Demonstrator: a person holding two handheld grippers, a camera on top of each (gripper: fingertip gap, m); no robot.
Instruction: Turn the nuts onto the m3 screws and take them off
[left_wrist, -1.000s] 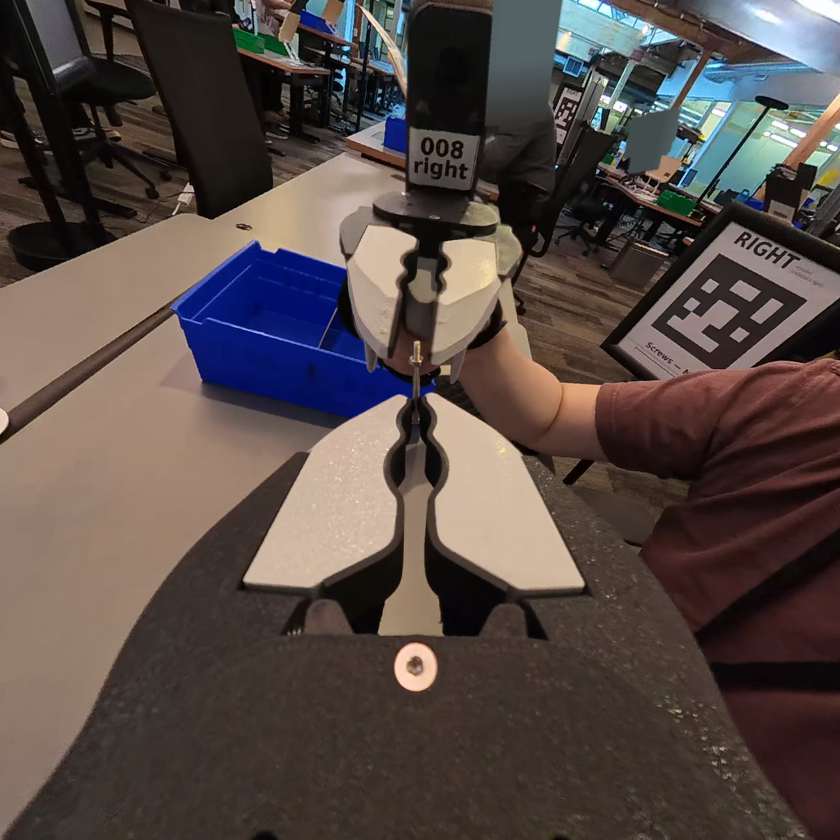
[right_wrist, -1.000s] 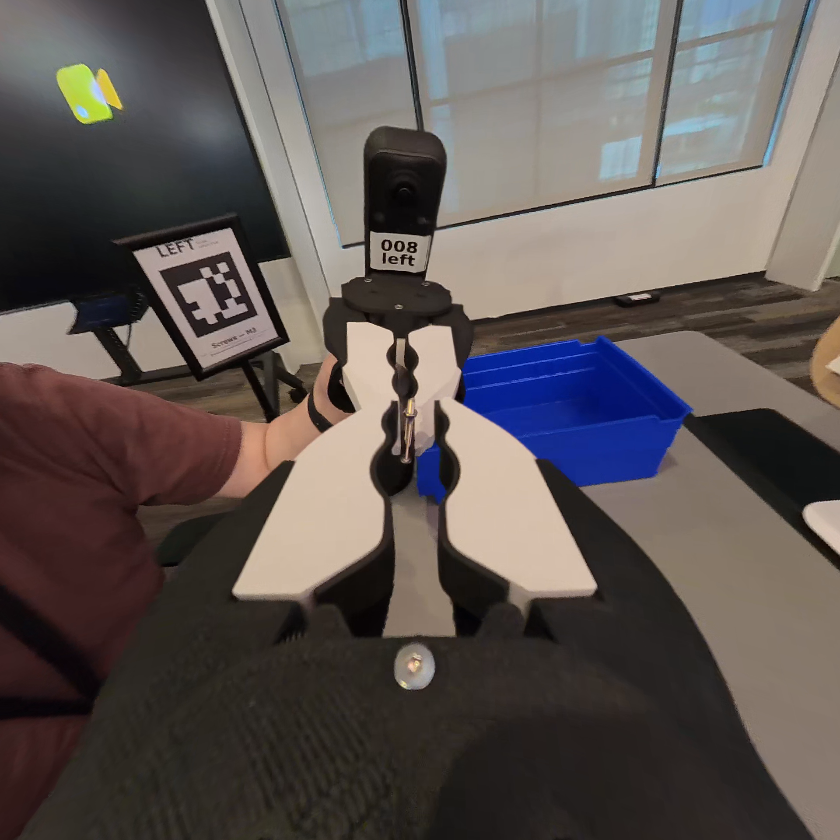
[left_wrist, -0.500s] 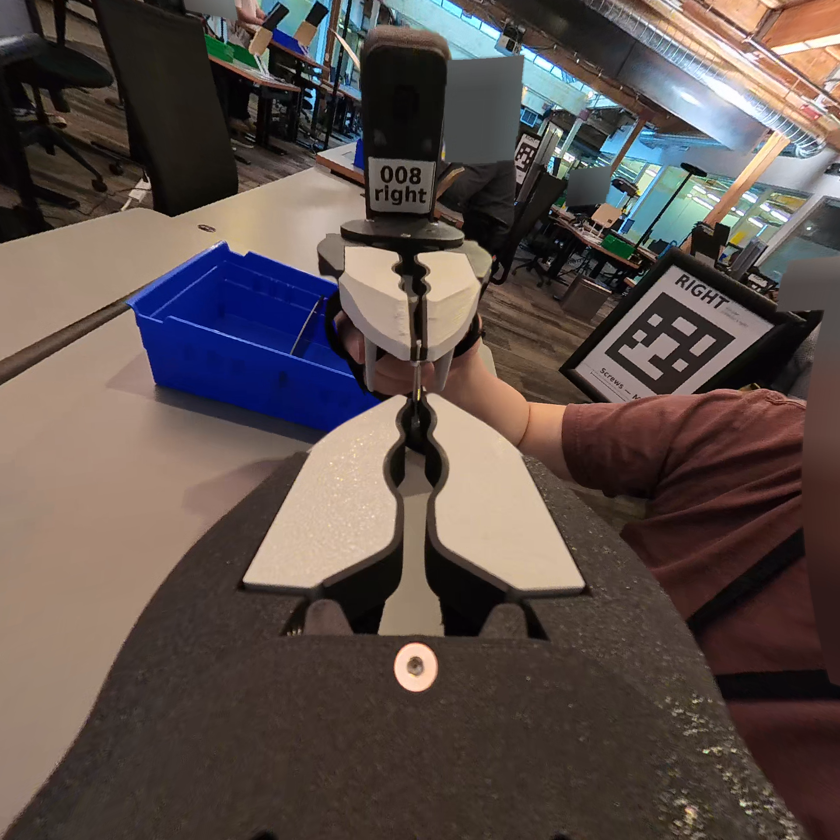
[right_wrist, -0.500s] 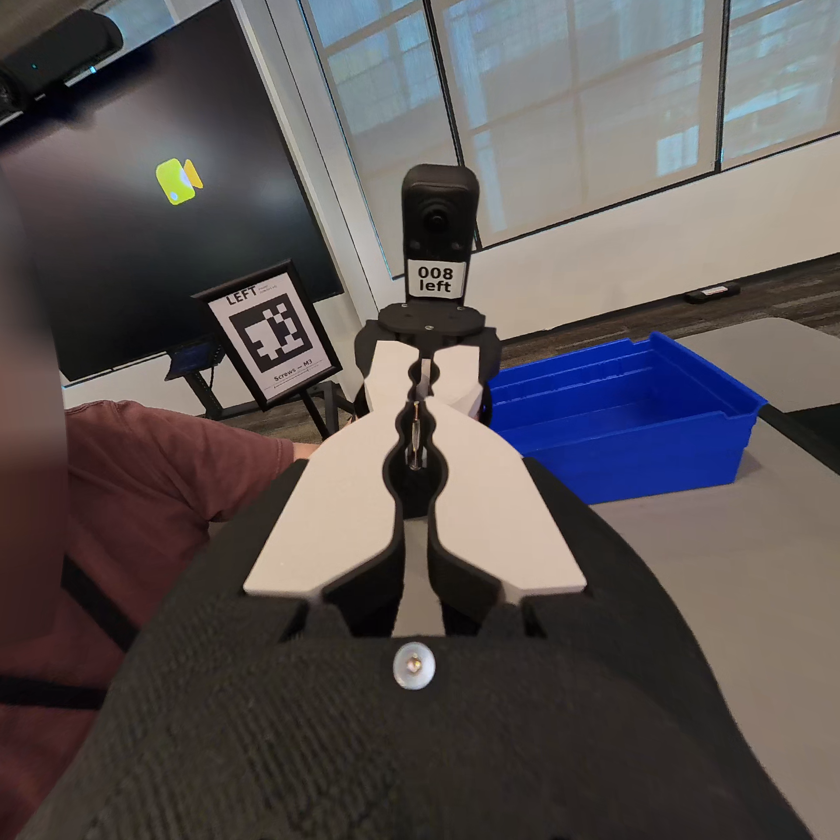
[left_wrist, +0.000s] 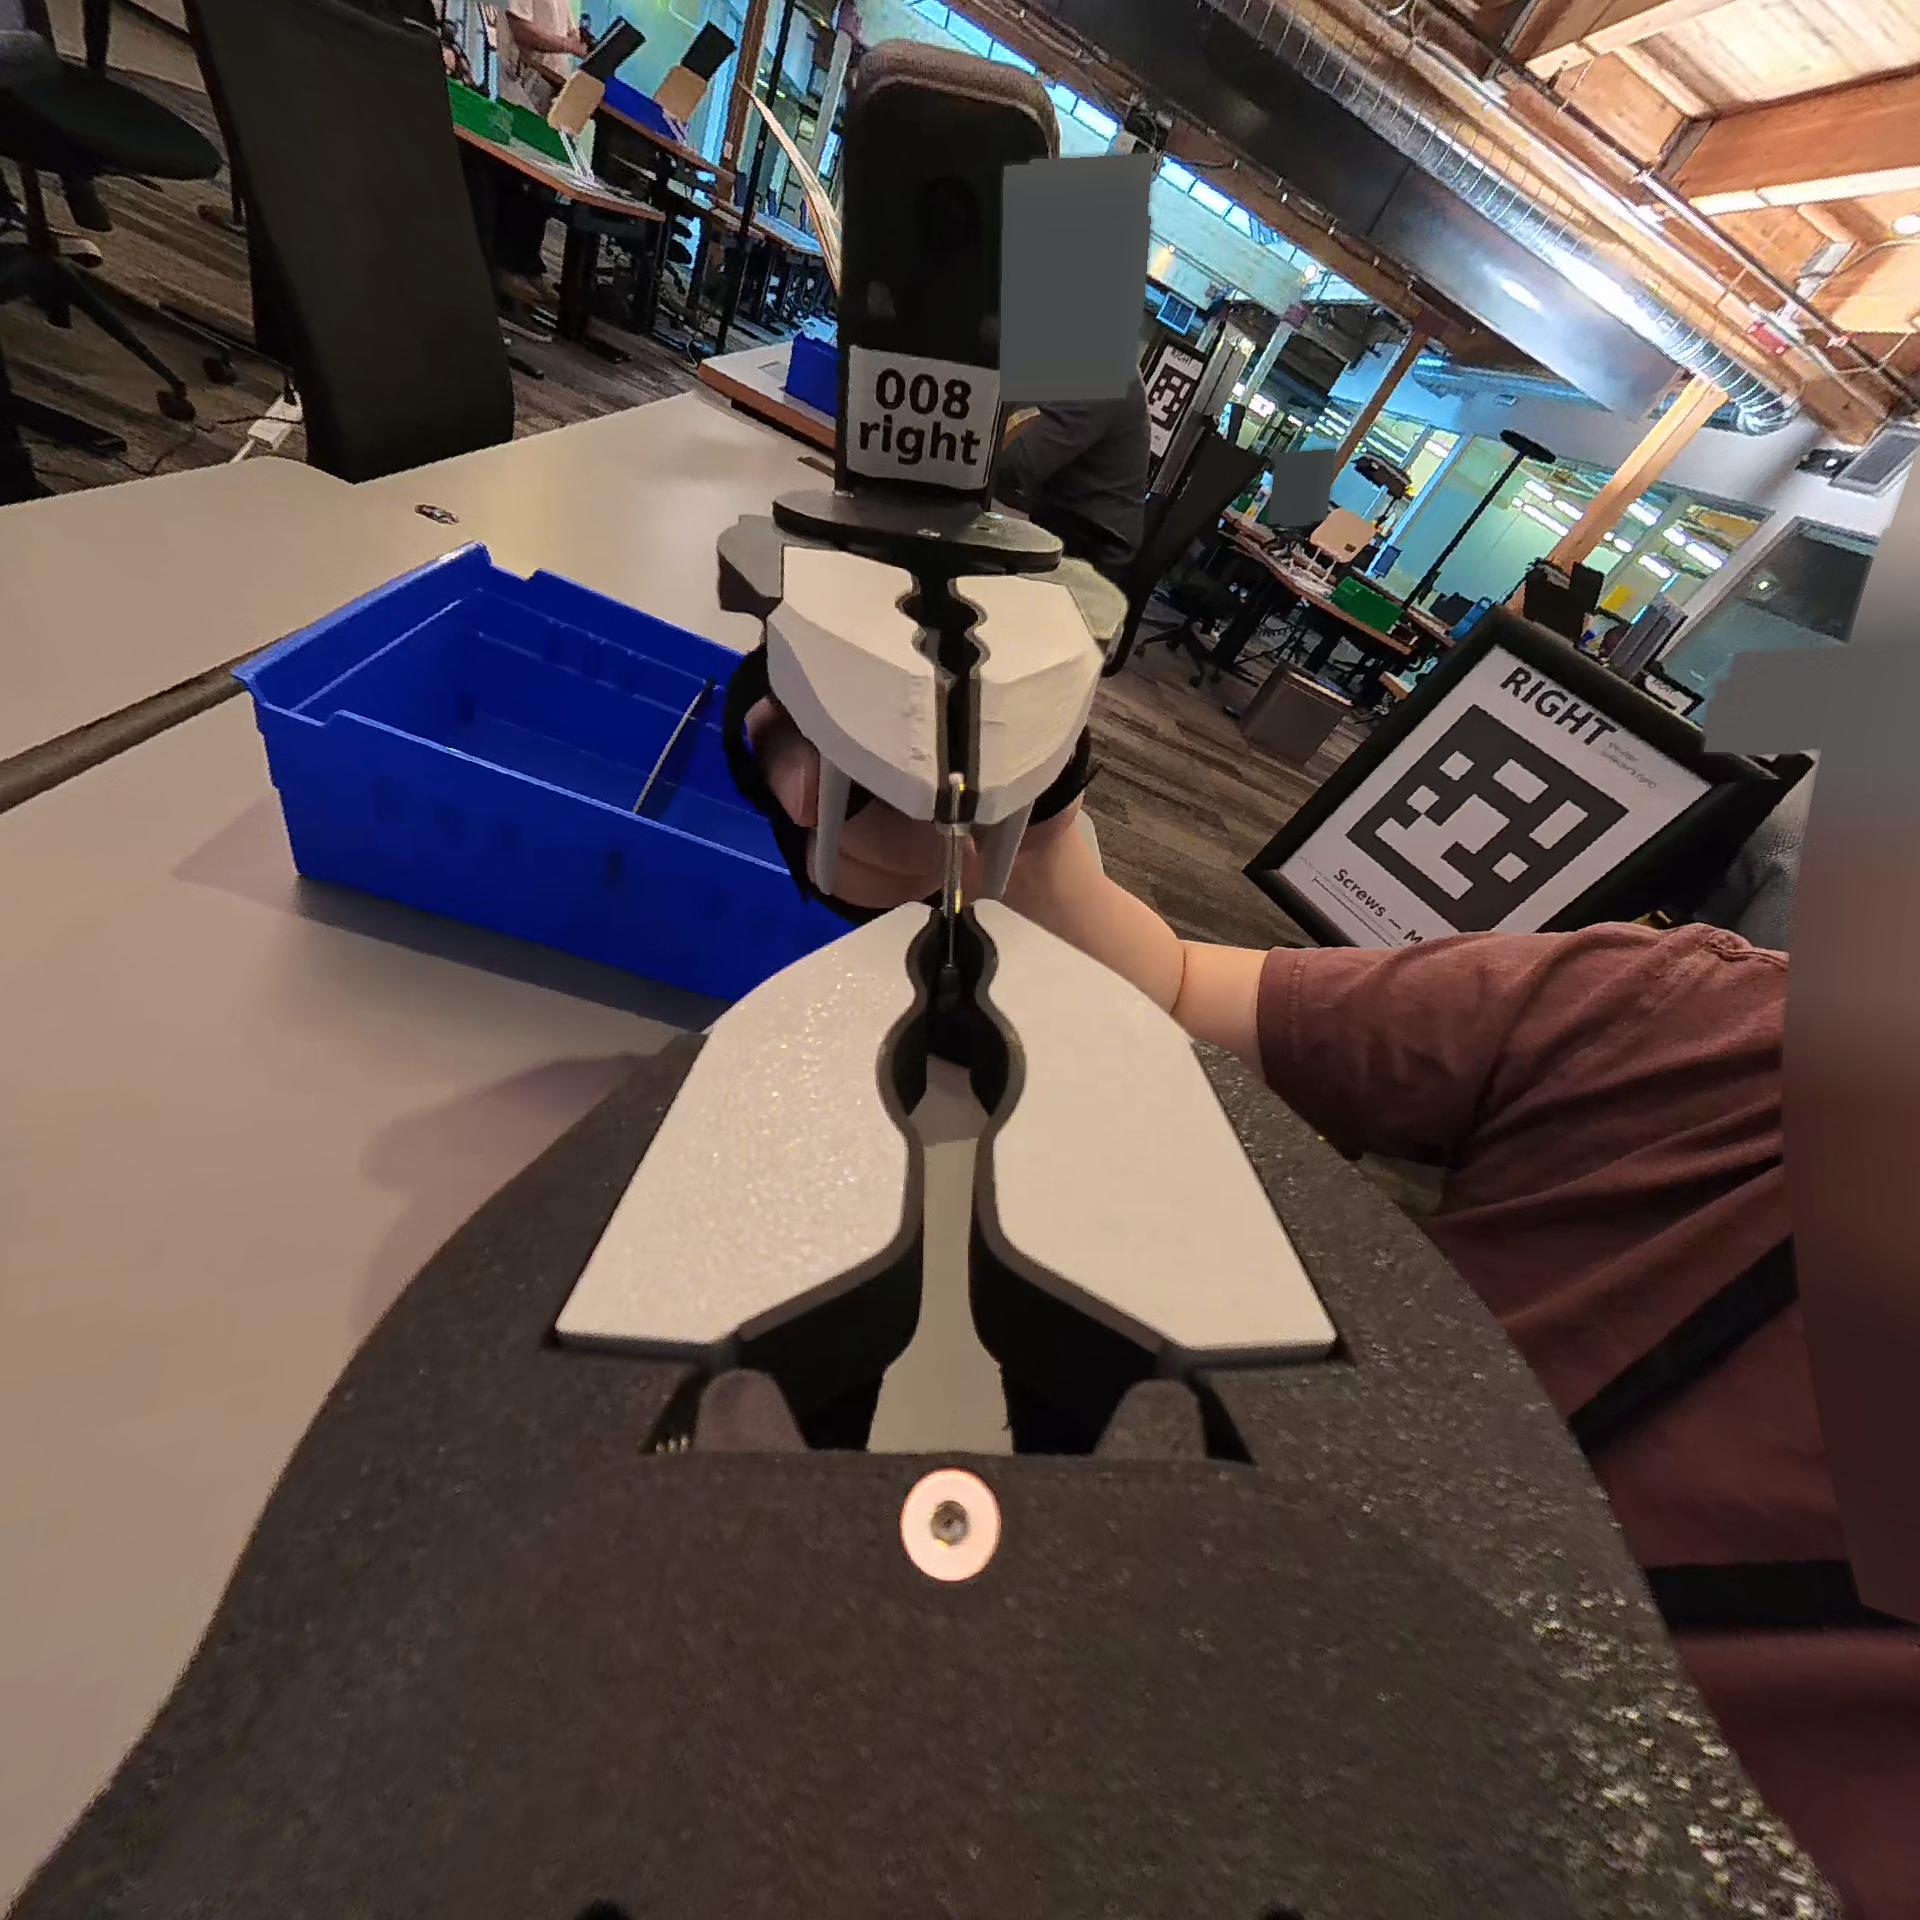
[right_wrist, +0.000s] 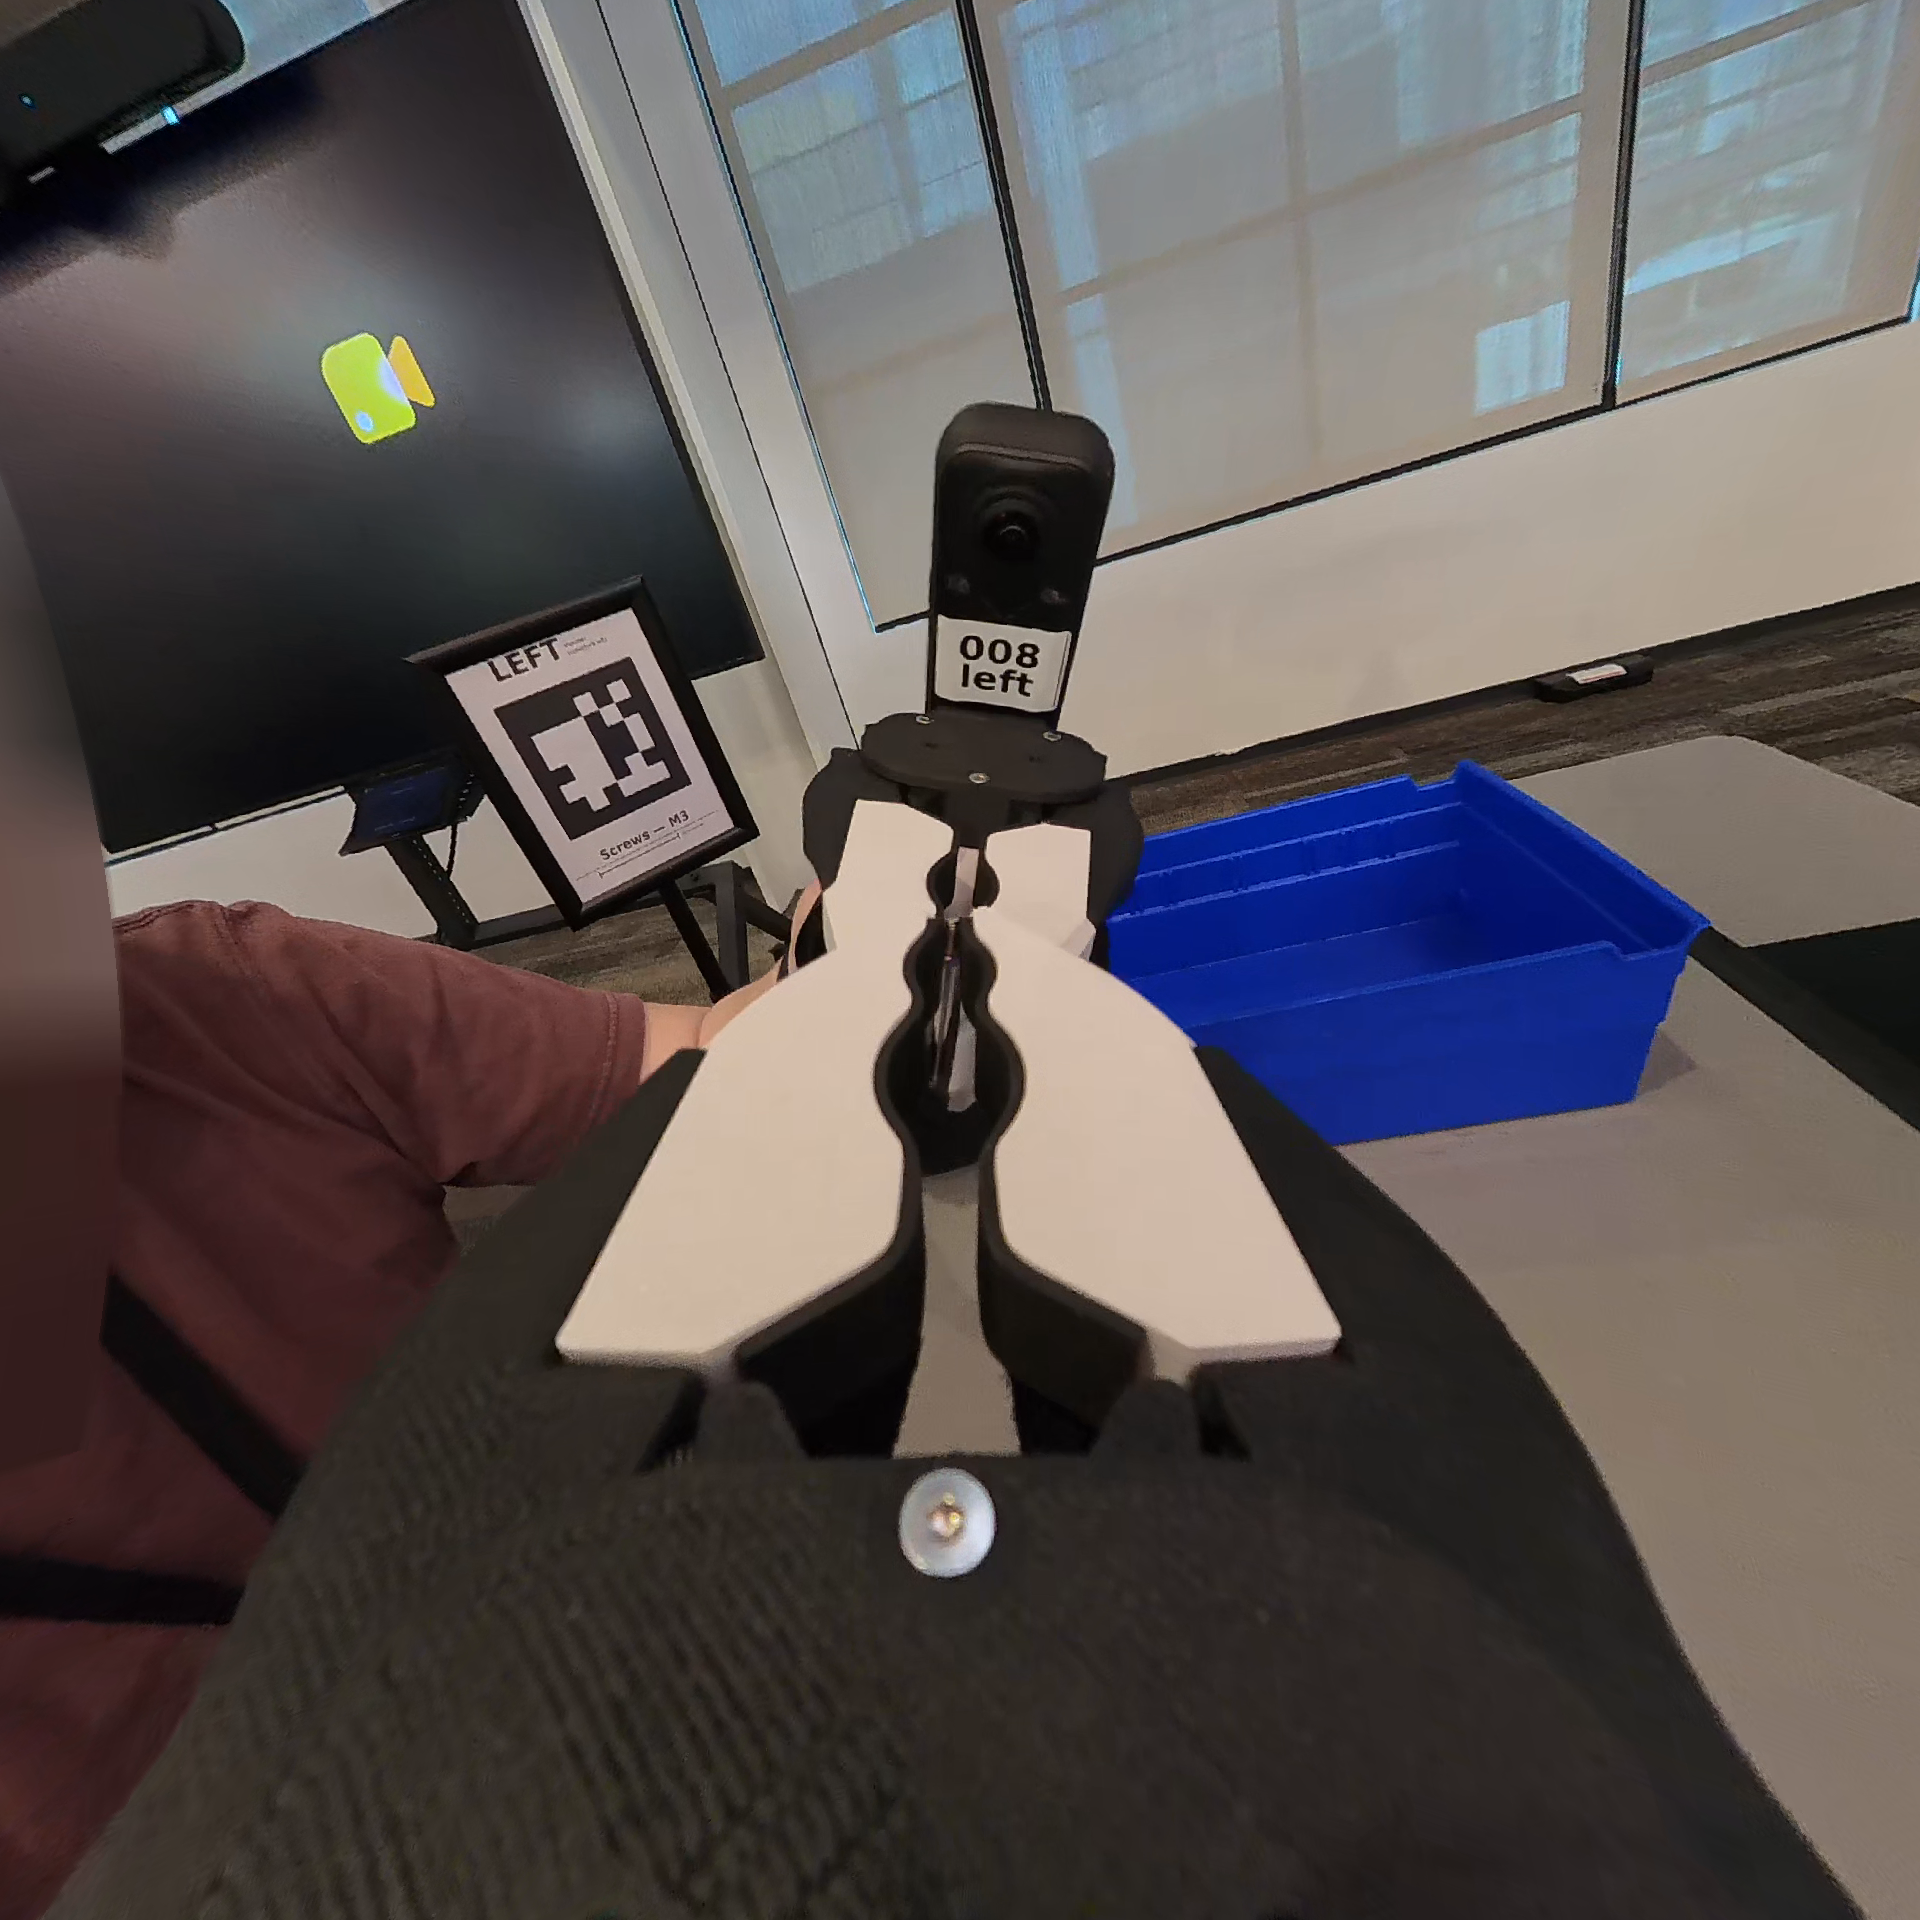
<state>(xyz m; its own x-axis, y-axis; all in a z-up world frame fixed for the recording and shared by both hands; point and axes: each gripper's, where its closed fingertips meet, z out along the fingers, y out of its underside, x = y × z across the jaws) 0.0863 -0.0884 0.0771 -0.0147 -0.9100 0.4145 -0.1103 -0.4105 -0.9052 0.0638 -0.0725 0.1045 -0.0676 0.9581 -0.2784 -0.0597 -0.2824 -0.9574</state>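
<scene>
The left tongs (left_wrist: 948, 920) and right tongs (right_wrist: 951, 925) meet tip to tip above the near edge of the grey table (left_wrist: 208, 1039). Both sets are closed on the same thin m3 screw (left_wrist: 951, 842), which bridges them; a nut cannot be made out. The left wrist view alone shows a divider rod inside the blue bin (left_wrist: 499, 748) and the hand gripping the right tool. The right wrist view shows bare table beside the bin (right_wrist: 1403, 997).
</scene>
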